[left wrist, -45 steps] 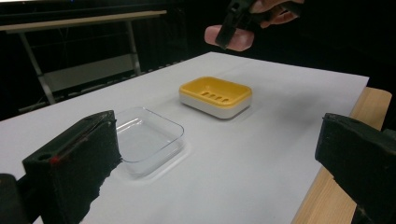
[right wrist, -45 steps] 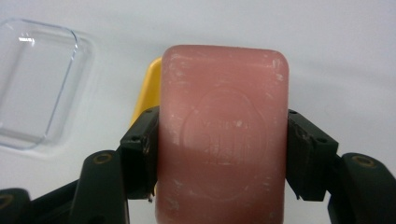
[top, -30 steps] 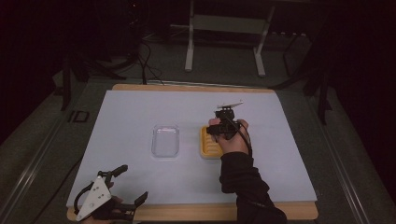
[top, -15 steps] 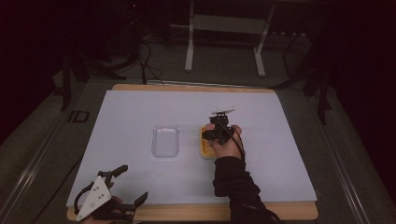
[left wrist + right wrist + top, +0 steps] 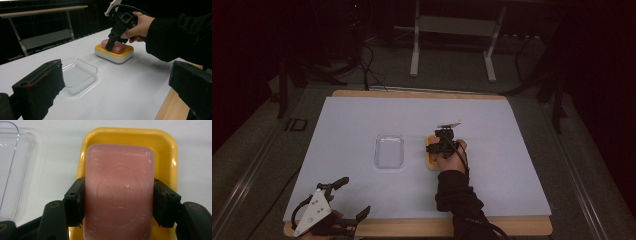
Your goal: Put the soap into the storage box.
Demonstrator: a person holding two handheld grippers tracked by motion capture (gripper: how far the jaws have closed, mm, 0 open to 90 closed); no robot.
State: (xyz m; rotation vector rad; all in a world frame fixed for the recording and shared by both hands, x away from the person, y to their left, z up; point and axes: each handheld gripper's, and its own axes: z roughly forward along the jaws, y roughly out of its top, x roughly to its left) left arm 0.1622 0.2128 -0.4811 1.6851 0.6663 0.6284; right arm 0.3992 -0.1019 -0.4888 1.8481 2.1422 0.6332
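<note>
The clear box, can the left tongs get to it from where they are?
Probably yes. The left tongs stand open near the table's front edge, and only bare white cover lies between them and the clear box.

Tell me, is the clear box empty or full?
Empty. The clear box shows only the white table through its bottom; nothing lies inside.

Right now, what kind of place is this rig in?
Probably a lab or test room, dimly lit: a table under a white sheet, metal stand legs behind it, cables trailing over the floor.
</note>
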